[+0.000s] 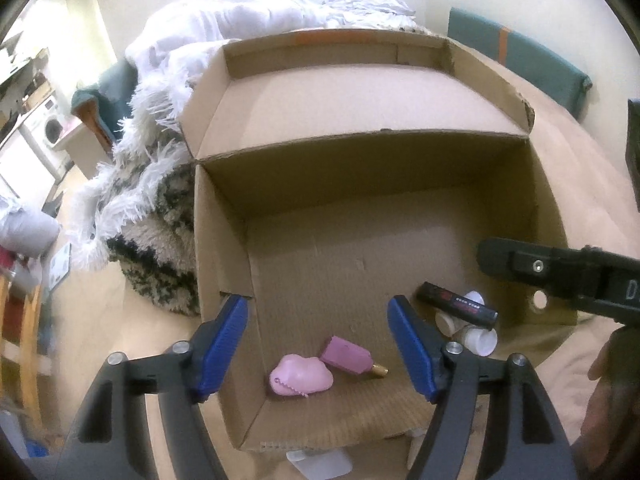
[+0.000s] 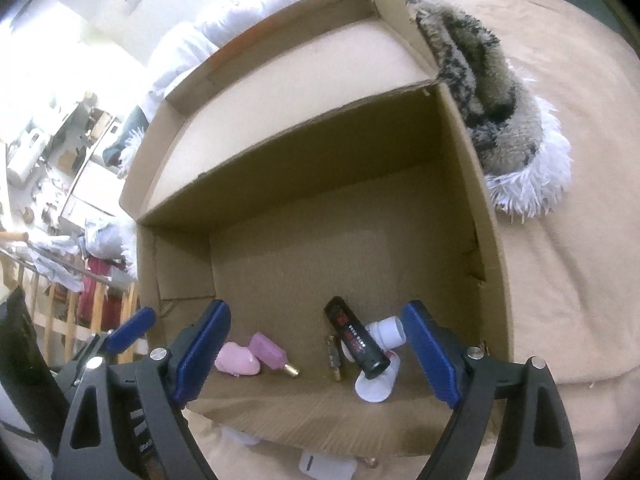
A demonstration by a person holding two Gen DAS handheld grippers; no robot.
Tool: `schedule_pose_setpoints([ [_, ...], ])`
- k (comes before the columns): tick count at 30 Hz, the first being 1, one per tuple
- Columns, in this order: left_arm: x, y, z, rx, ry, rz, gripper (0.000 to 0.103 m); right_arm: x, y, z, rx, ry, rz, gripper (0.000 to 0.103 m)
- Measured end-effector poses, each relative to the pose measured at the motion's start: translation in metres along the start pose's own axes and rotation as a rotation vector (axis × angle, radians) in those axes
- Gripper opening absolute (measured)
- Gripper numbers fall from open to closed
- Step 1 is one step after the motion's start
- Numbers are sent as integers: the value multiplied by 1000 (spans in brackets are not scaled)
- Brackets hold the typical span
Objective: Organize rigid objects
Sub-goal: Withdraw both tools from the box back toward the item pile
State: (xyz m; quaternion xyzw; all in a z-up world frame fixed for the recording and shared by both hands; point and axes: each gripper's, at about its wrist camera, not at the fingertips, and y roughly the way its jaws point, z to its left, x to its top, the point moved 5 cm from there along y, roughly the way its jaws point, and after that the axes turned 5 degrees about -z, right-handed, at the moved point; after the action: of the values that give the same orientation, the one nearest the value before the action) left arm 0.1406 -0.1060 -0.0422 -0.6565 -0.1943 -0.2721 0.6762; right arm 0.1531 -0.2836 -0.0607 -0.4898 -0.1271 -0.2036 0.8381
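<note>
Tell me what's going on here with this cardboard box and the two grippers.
A person is sorting small items into an open cardboard box that sits on a beige bedcover. The left gripper and right gripper both hang above the box's near end with fingers apart, holding nothing. On the box floor lie a pink cloud-shaped piece and a pink bottle side by side, and next to them a black tube resting across some white bottles.

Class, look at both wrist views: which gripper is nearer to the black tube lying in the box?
Right. The right gripper hangs open directly over the black tube. The left gripper, also open, hangs over the pink items, with the tube off to its right.
</note>
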Motion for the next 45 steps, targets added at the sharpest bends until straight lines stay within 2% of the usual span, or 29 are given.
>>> schedule_pose_setpoints([
  [8,-4,-23,9,8,-1,-28,70,-12,-21,3,-27,-13,-31,93],
  [11,-13,-30,19,-2,-53,-10,70,-21,-28,5,-43,-31,-35,93],
  [16,-28,-42,37,-26,-141,15,70,-42,-38,3,-24,11,-29,93],
  [20,-43,-49,57,-5,-206,25,70,-57,-47,3,-18,26,-30,93],
  [24,-65,-47,75,1,-272,72,70,-73,-52,0,-25,57,-17,93],
  [30,-100,-29,65,-21,-271,190,70,-96,-45,-11,-54,120,35,93],
  [34,-120,-9,38,-38,-196,265,70,-102,-38,-10,-78,92,60,93],
  [37,-128,3,32,-5,-204,277,70,-106,-31,-13,-79,99,85,93],
  [41,-132,14,28,-30,-239,308,70,-123,-10,-20,-53,165,191,93],
  [45,-134,23,18,-28,-211,333,70,-149,17,-21,27,271,324,93],
])
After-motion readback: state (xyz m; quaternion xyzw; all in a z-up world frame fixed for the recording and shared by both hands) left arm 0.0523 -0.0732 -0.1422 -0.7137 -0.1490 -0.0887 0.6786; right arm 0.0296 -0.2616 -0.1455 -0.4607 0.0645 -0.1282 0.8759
